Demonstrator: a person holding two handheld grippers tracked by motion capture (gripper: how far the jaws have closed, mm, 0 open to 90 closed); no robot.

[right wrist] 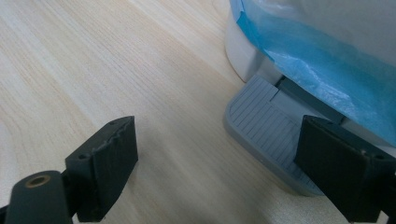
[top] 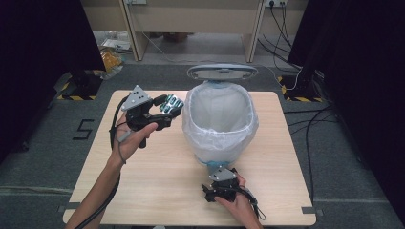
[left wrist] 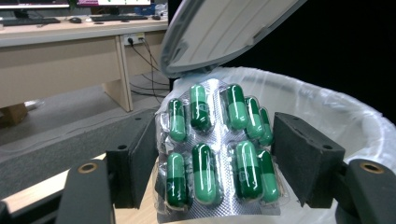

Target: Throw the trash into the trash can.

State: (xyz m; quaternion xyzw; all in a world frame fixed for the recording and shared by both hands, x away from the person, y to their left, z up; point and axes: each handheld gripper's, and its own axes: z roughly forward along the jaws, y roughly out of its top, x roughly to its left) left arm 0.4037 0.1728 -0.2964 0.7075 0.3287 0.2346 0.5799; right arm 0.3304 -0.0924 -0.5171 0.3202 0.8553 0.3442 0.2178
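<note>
A silver blister pack of green capsules [left wrist: 212, 154] stands upright between the jaws of my left gripper [left wrist: 215, 144], which is shut on its two side edges. In the high view the left gripper [top: 171, 106] holds the pack [top: 173, 102] above the table, just left of the rim of a white pedal bin [top: 239, 138] lined with a clear bag. The bin's grey lid [top: 222, 71] stands raised. My right gripper [right wrist: 219, 158] is open and low at the bin's foot. Its right-hand jaw lies over the grey ribbed pedal [right wrist: 264, 123]; contact cannot be judged.
The bin stands on a light wooden table [top: 157, 181] on dark floor mats. A blue liner [right wrist: 322, 70] shows under the bag at the bin's base. Desks [left wrist: 56, 60] and cables lie beyond the table's far edge.
</note>
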